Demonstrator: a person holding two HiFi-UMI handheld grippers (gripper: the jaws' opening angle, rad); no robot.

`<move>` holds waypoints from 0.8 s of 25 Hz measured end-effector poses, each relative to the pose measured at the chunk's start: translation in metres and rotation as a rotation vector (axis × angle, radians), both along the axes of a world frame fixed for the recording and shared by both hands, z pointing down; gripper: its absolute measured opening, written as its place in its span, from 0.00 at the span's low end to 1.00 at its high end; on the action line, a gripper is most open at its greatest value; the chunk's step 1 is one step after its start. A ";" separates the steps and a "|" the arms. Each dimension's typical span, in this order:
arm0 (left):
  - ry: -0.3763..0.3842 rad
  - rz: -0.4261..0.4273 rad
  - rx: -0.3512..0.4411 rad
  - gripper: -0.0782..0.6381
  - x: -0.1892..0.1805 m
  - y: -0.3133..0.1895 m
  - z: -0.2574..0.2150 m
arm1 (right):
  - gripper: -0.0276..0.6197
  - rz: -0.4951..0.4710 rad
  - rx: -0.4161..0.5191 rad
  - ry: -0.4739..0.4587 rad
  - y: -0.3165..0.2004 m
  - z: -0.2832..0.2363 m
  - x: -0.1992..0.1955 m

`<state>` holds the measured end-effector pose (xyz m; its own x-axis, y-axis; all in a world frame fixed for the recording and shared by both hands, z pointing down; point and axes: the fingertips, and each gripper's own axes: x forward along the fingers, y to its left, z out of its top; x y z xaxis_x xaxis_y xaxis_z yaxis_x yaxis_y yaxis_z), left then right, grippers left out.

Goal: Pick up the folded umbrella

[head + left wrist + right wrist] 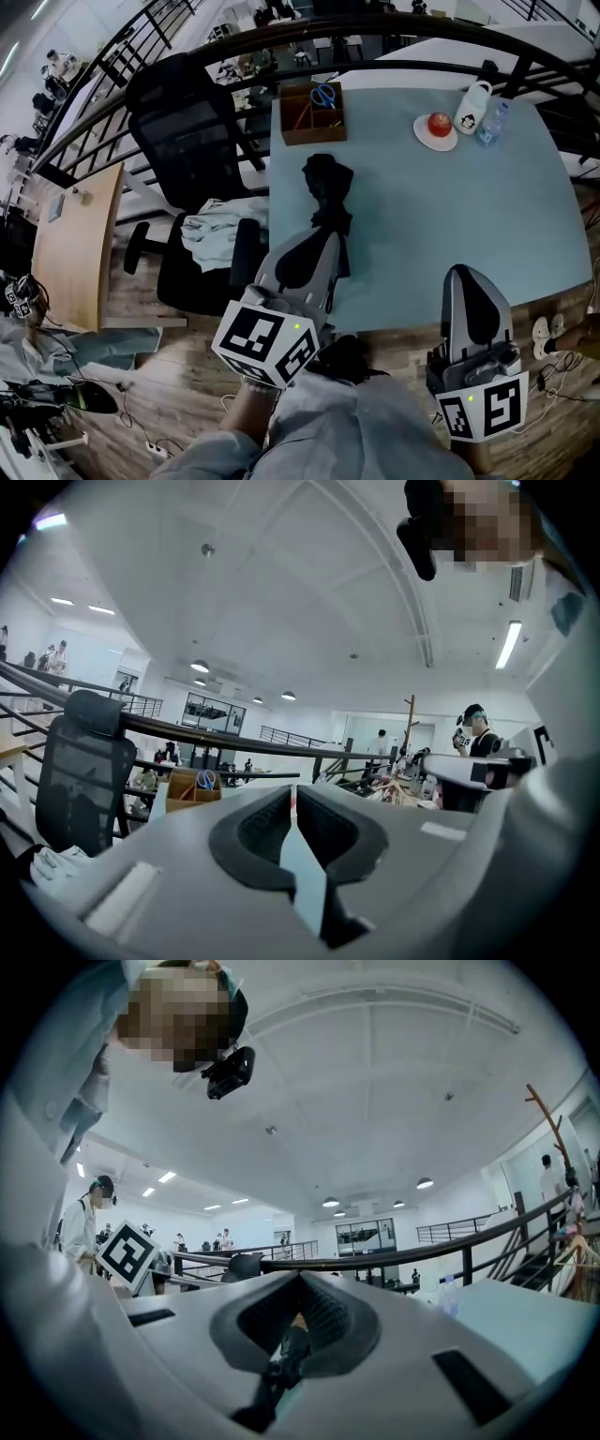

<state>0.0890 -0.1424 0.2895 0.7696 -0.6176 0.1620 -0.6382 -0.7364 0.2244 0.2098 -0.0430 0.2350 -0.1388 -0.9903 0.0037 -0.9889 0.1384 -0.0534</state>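
Close to the person: left gripper (328, 240) and right gripper (462, 273), jaws closed tight, holding nothing.
Middle of the surface (469, 225): black folded umbrella (328, 187) lies flat, its near end by the left gripper.
Far side: wooden box (312, 114), red apple (439, 123).

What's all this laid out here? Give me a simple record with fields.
table: light blue
umbrella: black, folded, lying on the table
left gripper: shut, tip by the umbrella's near end
right gripper: shut, empty, at the table's near edge
far end: wooden box with scissors, apple on plate, mug, bottle
beside table: office chair
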 end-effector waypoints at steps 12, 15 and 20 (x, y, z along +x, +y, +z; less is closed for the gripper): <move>-0.062 0.029 -0.103 0.12 -0.009 -0.048 0.048 | 0.04 -0.043 -0.045 -0.014 -0.053 0.021 -0.025; -0.072 0.018 -0.133 0.12 -0.012 -0.053 0.059 | 0.04 -0.059 -0.062 -0.021 -0.060 0.027 -0.030; -0.075 -0.030 -0.172 0.12 -0.017 -0.064 0.074 | 0.04 -0.094 -0.072 -0.021 -0.071 0.033 -0.030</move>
<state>0.0717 -0.2061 0.3632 0.7329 -0.5985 0.3235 -0.6791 -0.6714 0.2967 0.1794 -0.1139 0.2677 -0.2314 -0.9703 0.0702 -0.9705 0.2251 -0.0868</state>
